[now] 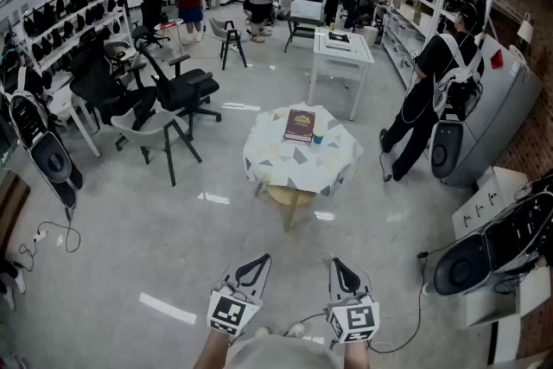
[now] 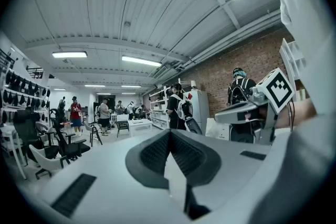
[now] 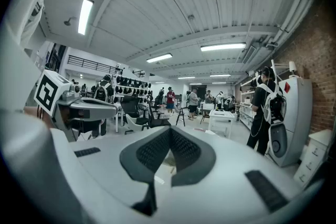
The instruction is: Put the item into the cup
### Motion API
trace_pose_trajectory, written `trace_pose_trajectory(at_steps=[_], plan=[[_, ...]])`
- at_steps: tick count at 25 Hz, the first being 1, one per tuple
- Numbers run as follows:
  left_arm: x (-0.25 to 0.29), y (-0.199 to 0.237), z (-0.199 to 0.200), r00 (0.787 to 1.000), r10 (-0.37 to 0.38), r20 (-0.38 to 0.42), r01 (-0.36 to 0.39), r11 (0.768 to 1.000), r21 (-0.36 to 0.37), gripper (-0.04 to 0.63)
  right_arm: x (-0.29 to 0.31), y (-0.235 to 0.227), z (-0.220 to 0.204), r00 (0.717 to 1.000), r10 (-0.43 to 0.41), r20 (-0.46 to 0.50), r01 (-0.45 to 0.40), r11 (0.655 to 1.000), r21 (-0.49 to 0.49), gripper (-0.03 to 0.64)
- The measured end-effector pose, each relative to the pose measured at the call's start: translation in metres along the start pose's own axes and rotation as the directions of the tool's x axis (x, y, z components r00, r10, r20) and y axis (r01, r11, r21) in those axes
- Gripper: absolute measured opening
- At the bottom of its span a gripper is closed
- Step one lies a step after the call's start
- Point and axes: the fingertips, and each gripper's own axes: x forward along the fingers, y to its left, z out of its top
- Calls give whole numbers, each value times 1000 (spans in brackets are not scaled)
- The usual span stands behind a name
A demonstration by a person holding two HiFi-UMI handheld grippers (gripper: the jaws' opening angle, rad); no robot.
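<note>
A small round table (image 1: 285, 164) with a patterned cloth stands in the middle of the floor, well ahead of me. On it lie a dark red book (image 1: 300, 124) and, just to its right, a small blue cup (image 1: 318, 136). No other loose item can be made out at this distance. My left gripper (image 1: 257, 260) and right gripper (image 1: 337, 264) are held side by side low at the bottom of the head view, far short of the table. Both are shut and empty, the left gripper's (image 2: 169, 134) pads meeting at the tip, the right gripper's (image 3: 170, 131) likewise.
Black and white office chairs (image 1: 168, 95) crowd the left. A white table (image 1: 341, 47) stands beyond the round one. A person in black (image 1: 428, 95) stands to the right by white machines (image 1: 479, 130). More people stand at the back. Cables lie on the floor at right.
</note>
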Motion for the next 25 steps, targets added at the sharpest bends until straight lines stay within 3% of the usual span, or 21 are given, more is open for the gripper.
trace_pose_trajectory(at_steps=[13,25], plan=[[16,35,-8,998,-66,17,67,997,-29,12,38,19,-3,999,-52,-10,52,999,2,5],[85,62,-25,998,-62,-14,61,997,-44,12,103,-27,-11,998,-48,-31,48,999,-9,5]])
